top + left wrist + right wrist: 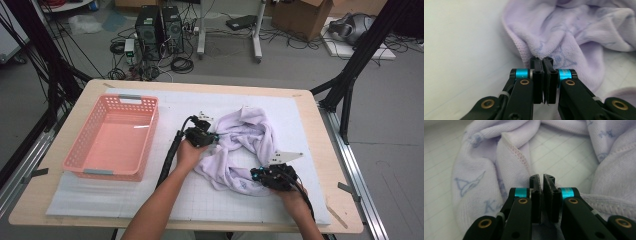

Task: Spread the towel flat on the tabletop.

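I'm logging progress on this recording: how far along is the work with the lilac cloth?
Early. Done: the left gripper and right gripper are each shut on an edge of the crumpled lilac printed cloth. In hand: that two-point grip. Left: the cloth still lies bunched on the white gridded mat, and the pink plastic basket holds nothing.

Overhead forward-down; 2 close gripper views
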A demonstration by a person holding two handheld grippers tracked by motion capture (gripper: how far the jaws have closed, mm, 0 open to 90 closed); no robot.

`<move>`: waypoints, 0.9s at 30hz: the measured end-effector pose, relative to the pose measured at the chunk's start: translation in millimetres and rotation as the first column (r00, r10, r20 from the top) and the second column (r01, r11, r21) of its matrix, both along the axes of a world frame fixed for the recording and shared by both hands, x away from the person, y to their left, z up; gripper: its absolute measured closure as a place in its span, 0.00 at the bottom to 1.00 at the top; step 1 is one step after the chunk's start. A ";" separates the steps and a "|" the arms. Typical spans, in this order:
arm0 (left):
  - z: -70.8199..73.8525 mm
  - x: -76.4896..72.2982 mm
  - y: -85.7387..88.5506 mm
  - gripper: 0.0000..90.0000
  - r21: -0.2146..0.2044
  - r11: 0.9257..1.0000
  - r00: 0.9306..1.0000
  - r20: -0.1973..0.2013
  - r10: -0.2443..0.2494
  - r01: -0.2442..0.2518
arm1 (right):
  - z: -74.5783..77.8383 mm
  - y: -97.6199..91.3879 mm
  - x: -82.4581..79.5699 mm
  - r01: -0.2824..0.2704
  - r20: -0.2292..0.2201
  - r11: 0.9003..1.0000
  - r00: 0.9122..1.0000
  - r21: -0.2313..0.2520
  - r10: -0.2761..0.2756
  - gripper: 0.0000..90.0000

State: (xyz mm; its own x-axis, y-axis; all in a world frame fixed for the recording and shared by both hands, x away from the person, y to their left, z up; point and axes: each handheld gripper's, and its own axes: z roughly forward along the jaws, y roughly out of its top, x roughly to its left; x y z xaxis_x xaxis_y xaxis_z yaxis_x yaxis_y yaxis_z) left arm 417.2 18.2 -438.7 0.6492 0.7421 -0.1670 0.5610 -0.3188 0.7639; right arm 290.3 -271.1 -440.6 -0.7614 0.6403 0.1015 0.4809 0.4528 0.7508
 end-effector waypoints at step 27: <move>-2.6 -15.2 57.6 0.63 -0.146 0.985 0.990 0.085 0.110 -0.097 | 37.9 -27.0 -9.7 0.045 0.120 0.995 0.991 0.084 -0.055 0.69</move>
